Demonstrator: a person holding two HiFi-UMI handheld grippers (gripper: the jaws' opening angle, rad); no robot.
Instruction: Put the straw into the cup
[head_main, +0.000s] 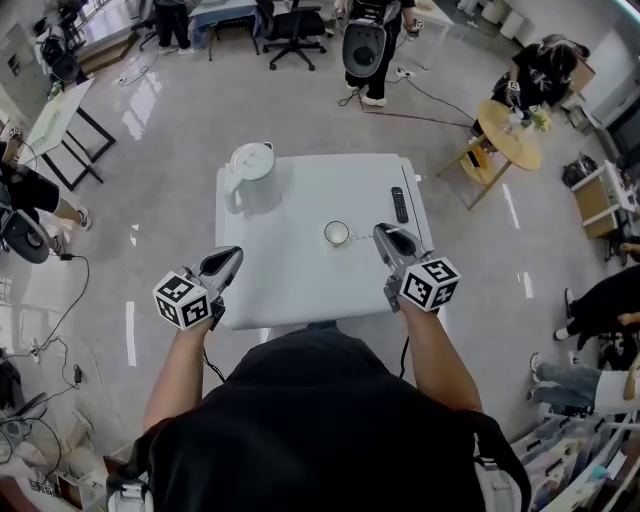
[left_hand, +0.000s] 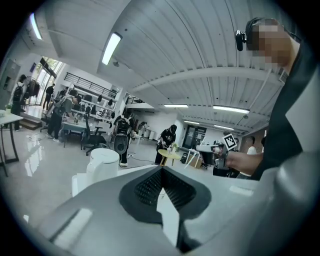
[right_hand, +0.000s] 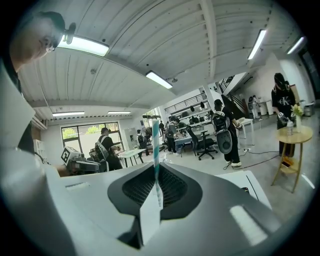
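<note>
Here, thin teal-and-white straw (right_hand: 155, 145), upright.

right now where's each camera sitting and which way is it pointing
Head view: on the person's head, steeply down at table, cup, kettle; forearms, left tongs, right tongs show.
Left gripper view: on the left tongs, across the room along shut jaws; torso at right.
Right gripper view: on the right tongs, along jaws shut on the straw; torso at left.
Shared: head and left gripper views both show the kettle.
</note>
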